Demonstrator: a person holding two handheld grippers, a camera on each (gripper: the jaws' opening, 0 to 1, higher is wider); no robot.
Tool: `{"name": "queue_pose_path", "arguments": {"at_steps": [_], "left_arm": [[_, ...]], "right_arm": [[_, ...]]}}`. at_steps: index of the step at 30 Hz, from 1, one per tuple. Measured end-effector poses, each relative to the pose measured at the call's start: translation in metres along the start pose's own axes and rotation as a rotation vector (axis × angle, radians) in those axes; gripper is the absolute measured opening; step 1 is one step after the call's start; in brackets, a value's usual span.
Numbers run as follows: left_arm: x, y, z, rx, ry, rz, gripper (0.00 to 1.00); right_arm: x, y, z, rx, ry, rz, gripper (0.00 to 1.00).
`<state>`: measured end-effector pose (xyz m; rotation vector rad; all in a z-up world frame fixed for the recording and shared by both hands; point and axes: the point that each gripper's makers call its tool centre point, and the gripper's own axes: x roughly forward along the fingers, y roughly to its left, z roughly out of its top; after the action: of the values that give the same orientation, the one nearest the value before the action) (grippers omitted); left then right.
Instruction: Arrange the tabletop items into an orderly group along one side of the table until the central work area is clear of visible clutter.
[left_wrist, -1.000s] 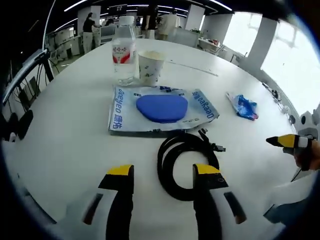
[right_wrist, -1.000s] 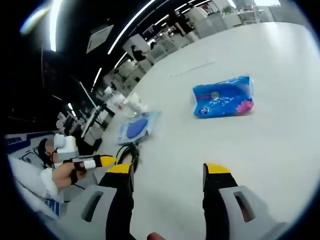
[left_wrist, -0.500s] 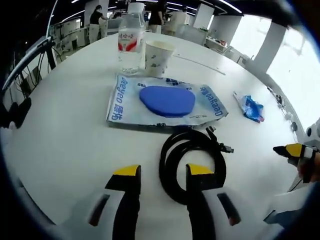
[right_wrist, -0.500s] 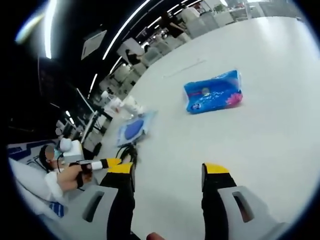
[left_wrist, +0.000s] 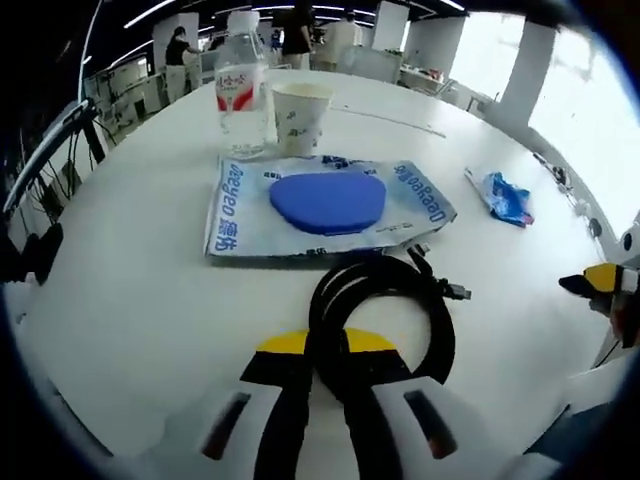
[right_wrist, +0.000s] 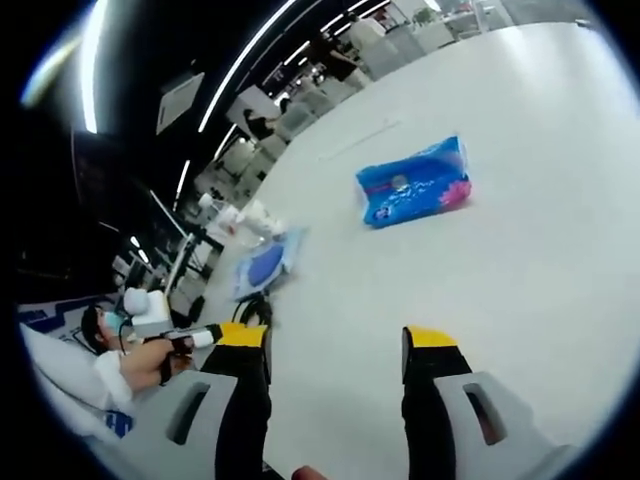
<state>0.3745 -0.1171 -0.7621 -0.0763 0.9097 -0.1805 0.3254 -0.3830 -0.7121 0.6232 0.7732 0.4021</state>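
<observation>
Left gripper view puts the water bottle (left_wrist: 243, 98) and paper cup (left_wrist: 298, 117) at upper left of centre, standing just beside each other on the white counter (left_wrist: 120, 290). Below them lies the flat wipes packet (left_wrist: 325, 207) with its blue lid, its long axis running across the frame. Directly under the packet sits the coiled black cable (left_wrist: 385, 320), its plug ends pointing toward the right. The left gripper (left_wrist: 325, 350) at bottom centre has its jaws drawn in tight on the near arc of that coil, so it appears clenched on the cable and is plainly the nearer tool for it. Further right, a small blue wrapper (left_wrist: 503, 196) lies well apart, and the other gripper's yellow tip shows at the right edge. In the right gripper view, the coil and packet sit at centre left, the blue tissue pack (right_wrist: 415, 183) lies ahead and slightly right of centre, well apart from the right gripper (right_wrist: 335, 345), whose jaws are spread and hold nothing, hovering above bare counter.
</observation>
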Motion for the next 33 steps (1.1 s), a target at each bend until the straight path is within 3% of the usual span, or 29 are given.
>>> {"name": "queue_pose_path", "arguments": {"at_steps": [6,12,15,27,33], "left_arm": [[-0.003,0.0,-0.005,-0.062,0.017,-0.015,0.06],[-0.012,-0.013,-0.003,-0.259,-0.031,-0.093,0.0],[-0.017,-0.016,-0.001,-0.222,-0.036,-0.104,0.0],[-0.044,-0.042,0.028,-0.336,-0.149,-0.249,0.0],[-0.055,-0.059,0.035,-0.349,-0.175,-0.305,0.0]], "right_arm": [[0.001,0.001,-0.001,-0.002,0.006,0.006,0.5],[0.002,0.001,-0.002,0.003,0.01,0.009,0.5],[0.004,0.001,-0.003,0.008,0.015,0.015,0.5],[0.013,0.015,-0.006,0.003,0.039,0.063,0.51],[0.017,0.029,-0.008,-0.003,0.055,0.107,0.53]]}}
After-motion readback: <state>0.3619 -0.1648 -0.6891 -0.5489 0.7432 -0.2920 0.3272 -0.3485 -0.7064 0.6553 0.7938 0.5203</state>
